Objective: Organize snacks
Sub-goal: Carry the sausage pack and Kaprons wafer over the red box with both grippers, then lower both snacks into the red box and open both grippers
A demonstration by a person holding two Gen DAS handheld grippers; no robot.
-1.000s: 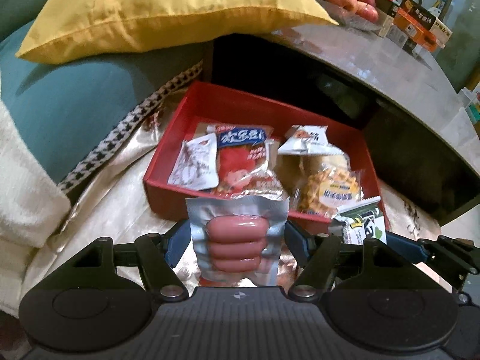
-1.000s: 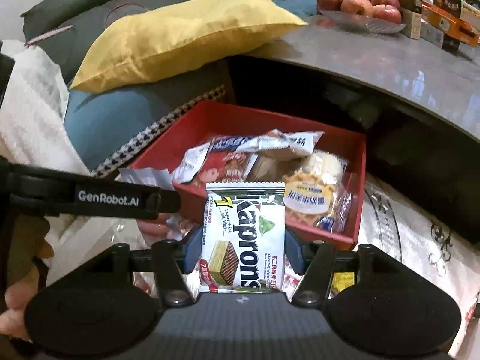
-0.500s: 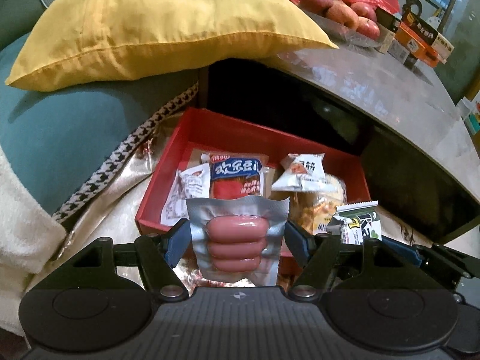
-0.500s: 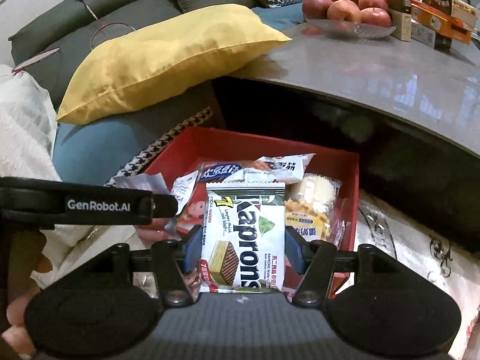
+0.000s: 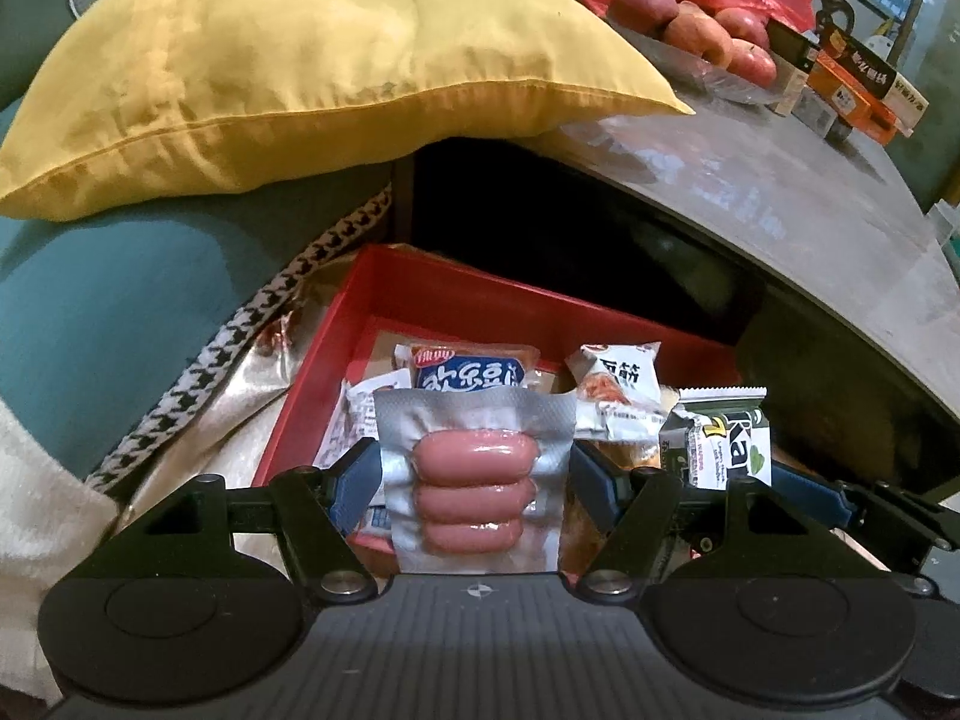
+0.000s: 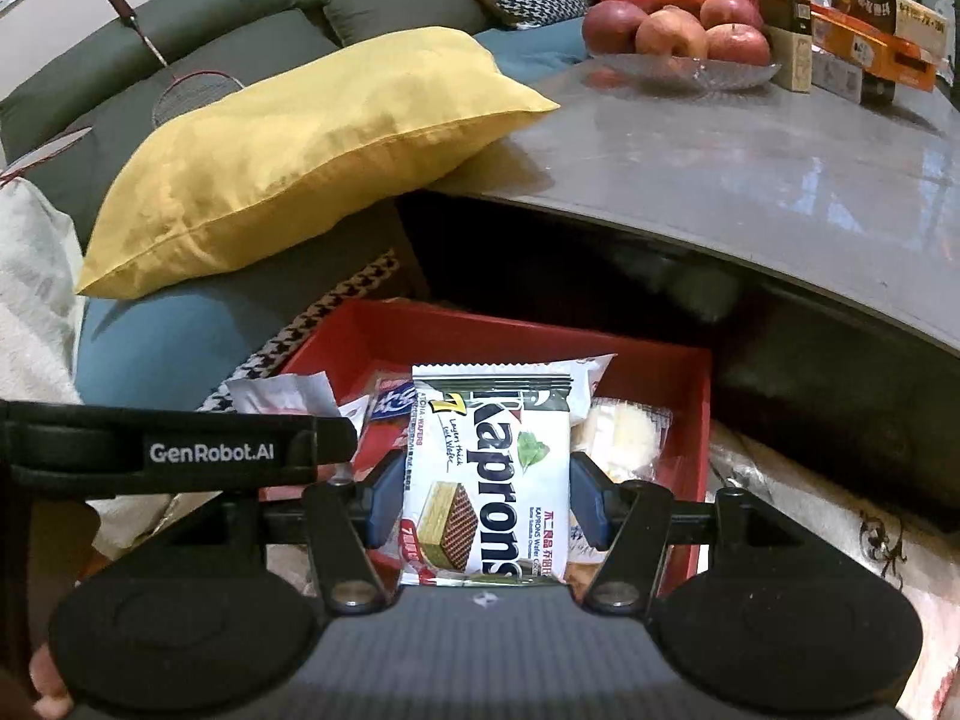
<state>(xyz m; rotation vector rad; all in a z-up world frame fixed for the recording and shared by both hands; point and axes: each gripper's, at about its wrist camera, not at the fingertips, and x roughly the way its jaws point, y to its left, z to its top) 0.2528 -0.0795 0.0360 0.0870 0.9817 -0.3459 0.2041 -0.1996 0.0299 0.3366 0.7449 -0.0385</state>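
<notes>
Two packets are in my grip at this moment, one for each gripper.

In the left wrist view, my left gripper (image 5: 474,474) pinches a silver vacuum pouch with three pink sausages (image 5: 474,480) by its side edges, upright above the near side of the shallow red cardboard box (image 5: 456,294). The film looks slippery, so I think the pouch could slide out and fall on the packets already inside, or on the shiny gold cloth (image 5: 240,414) outside the box. The other gripper is very near on the right, and the two could knock together.

In the right wrist view, my right gripper (image 6: 483,495) pinches a white and green wafer packet (image 6: 486,480) in the same way, over the box middle. A hard squeeze may break the wafers.

The box lies low, beside a teal cushion with a yellow pillow (image 6: 300,144) on it, under the edge of a grey glossy tabletop (image 6: 750,180). This carries a glass dish of red apples (image 6: 678,36) and some cartons. A dark green sofa (image 6: 180,30) is behind.
</notes>
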